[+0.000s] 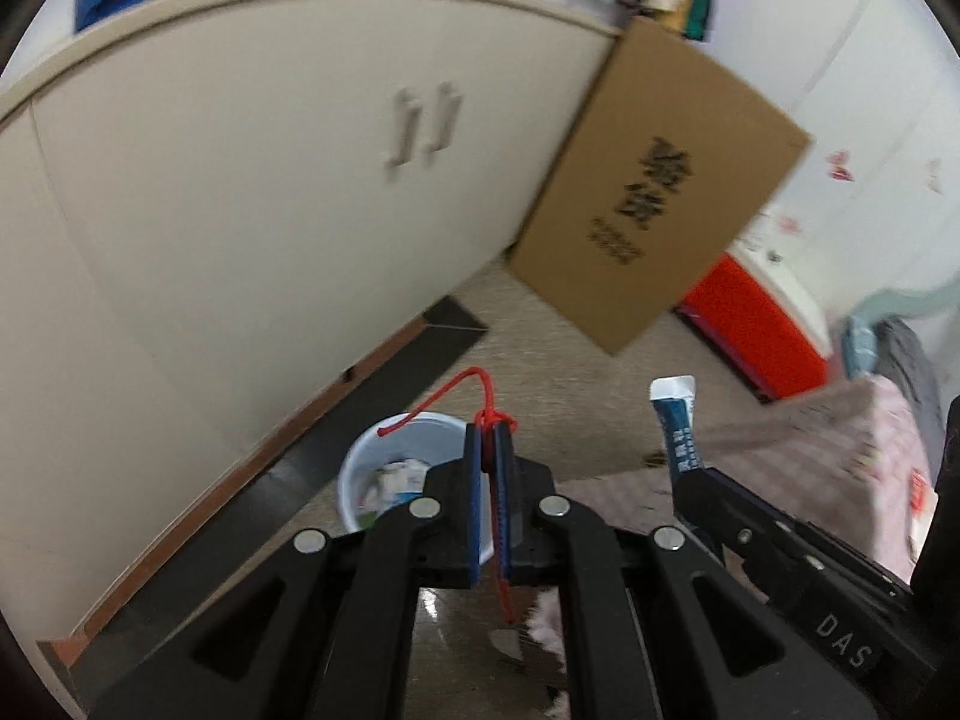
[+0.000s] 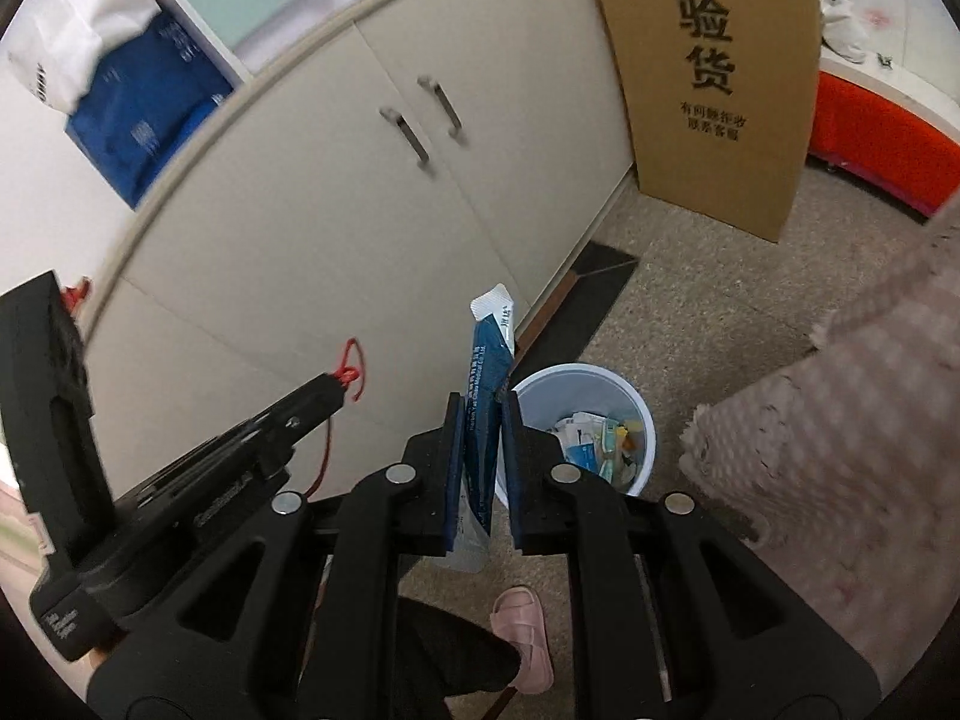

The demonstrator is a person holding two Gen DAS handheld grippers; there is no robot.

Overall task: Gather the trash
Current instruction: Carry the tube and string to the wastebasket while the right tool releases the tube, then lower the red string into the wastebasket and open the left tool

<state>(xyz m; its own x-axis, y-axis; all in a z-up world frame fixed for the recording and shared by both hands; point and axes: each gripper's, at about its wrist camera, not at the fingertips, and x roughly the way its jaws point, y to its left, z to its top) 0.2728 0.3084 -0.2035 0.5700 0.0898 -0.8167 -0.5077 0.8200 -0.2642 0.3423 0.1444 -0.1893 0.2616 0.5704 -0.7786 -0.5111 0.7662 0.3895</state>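
Observation:
My left gripper (image 1: 489, 429) is shut on a red string (image 1: 456, 387), held above the floor just over a white trash bin (image 1: 360, 468) that holds several wrappers. My right gripper (image 2: 483, 402) is shut on a blue and white wrapper (image 2: 489, 348), held upright above the floor left of the same bin (image 2: 642, 420). The right gripper and its wrapper (image 1: 675, 420) show at the right of the left wrist view. The left gripper (image 2: 345, 381) with the string (image 2: 351, 360) shows at the left of the right wrist view.
A cream cabinet (image 2: 372, 228) with two handles stands behind the bin. A cardboard box (image 2: 714, 72) leans beside it. A pink checked bedcover (image 2: 840, 432) is at the right, an orange box (image 2: 882, 144) beyond. A foot in a pink slipper (image 2: 522, 630) is below.

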